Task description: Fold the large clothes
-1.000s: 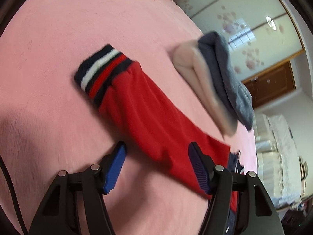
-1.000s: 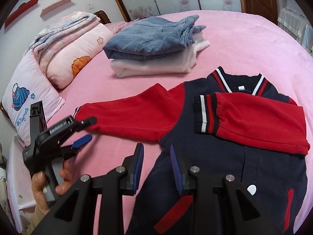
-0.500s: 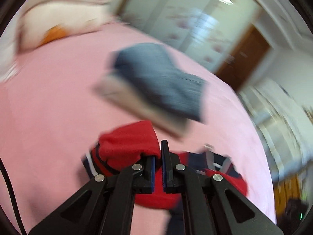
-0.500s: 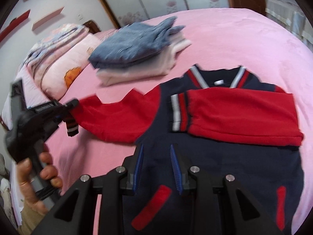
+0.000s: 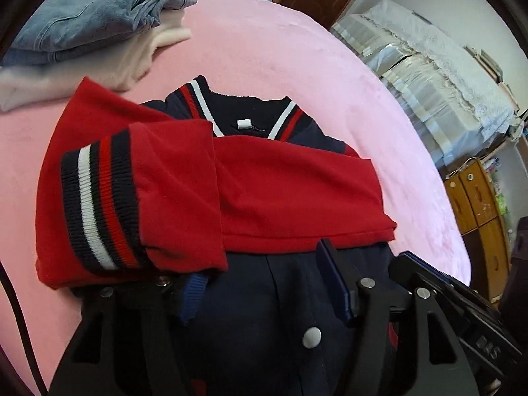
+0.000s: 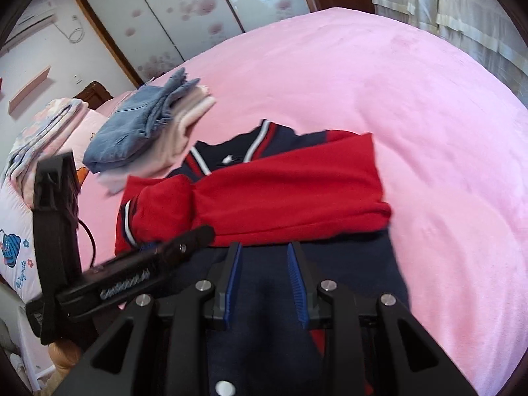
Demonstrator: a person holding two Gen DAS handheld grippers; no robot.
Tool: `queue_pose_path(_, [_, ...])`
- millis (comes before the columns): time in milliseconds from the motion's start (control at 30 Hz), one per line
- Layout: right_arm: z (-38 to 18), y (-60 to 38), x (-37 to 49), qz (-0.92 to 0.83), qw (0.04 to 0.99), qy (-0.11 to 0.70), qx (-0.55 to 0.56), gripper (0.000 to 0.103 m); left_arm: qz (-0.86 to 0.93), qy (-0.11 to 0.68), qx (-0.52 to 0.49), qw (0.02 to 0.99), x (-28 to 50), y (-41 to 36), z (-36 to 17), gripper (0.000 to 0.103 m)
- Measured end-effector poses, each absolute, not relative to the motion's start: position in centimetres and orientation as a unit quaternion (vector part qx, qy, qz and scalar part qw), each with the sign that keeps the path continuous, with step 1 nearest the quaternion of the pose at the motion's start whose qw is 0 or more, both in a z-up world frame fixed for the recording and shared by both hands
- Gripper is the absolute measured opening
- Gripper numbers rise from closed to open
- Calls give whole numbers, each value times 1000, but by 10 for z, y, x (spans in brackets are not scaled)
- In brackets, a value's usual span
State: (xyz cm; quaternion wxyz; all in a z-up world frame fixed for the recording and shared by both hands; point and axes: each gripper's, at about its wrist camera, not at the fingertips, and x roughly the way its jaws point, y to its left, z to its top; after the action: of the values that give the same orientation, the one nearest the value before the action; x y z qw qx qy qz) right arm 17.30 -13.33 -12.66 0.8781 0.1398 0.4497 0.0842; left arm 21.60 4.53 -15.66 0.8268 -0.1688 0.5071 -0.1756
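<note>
Left tool (image 5: 264, 283) wide open, holding nothing, over the navy body of the varsity jacket (image 5: 250, 313); white snap button (image 5: 312, 336) just below its fingers. Right tool (image 6: 265, 283) partly open, empty, over the same navy front. White lettering on the left tool's body in the right wrist view, too blurred to read. Jacket lies flat on the pink bed (image 6: 412, 115), both red sleeves folded across the chest, striped cuff (image 5: 95, 198) on top. Small white neck label (image 5: 243, 124), no legible text. Farther back, folded jeans (image 5: 82, 16) on a folded pale garment (image 5: 138, 62). Cartoon pillow (image 6: 13, 247) with unreadable script.
</note>
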Motion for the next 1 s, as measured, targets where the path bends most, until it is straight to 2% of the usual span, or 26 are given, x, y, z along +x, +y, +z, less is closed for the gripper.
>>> queue_pose_path(133, [-127,-136,174,92,879,447,139,28,-193,502,-211,816,202,63,-149,68])
queue_pose_path(300, [-115,-117,177,127,884,432,127,28,-202,481,-246,817,177,96,-127,68])
queue_pose_path(633, [-106,-28,182,231,883,409,10,28,-92,443,-288,844,135,175,-110,70])
queue_pose_path(700, [-109,-9,181,243,884,399,-22,33,-65,437,-291,849,131,185,-111,70])
queue_pose_path(767, [-112,4,179,253,883,394,-42,42,-44,433,-300,849,126,196,-115,70])
queue_pose_path(1000, [-118,45,176,290,878,371,-80,43,-16,439,-346,829,114,229,-135,70])
